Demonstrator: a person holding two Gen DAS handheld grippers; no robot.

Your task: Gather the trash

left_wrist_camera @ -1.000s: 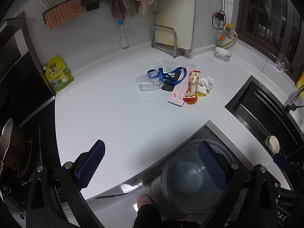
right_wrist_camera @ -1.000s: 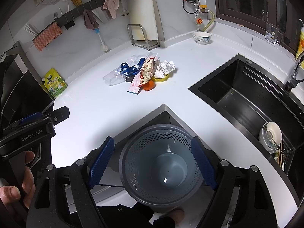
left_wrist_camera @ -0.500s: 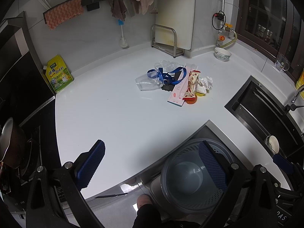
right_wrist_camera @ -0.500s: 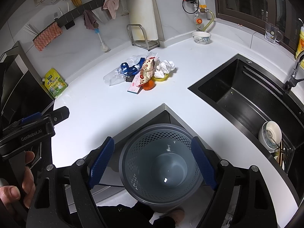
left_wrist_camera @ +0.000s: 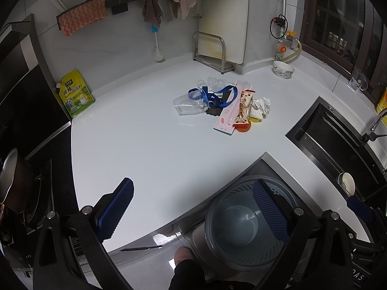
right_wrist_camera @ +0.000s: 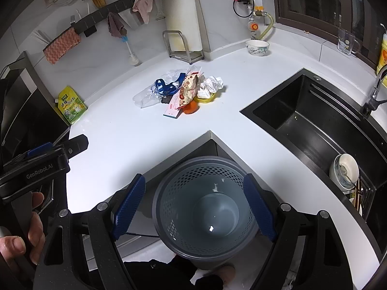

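Above bin (right_wrist_camera: 205,207) — right gripper (right_wrist_camera: 194,207) agape

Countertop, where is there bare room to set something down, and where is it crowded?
Bare: the broad white counter between the trash pile and the near edge, and the stretch from the yellow pouch toward the pile. Crowded: the pile itself, mid-counter, left of the sink.

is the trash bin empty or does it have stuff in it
Nearly empty: the trash bin shows its bare bottom, with only small white specks inside.
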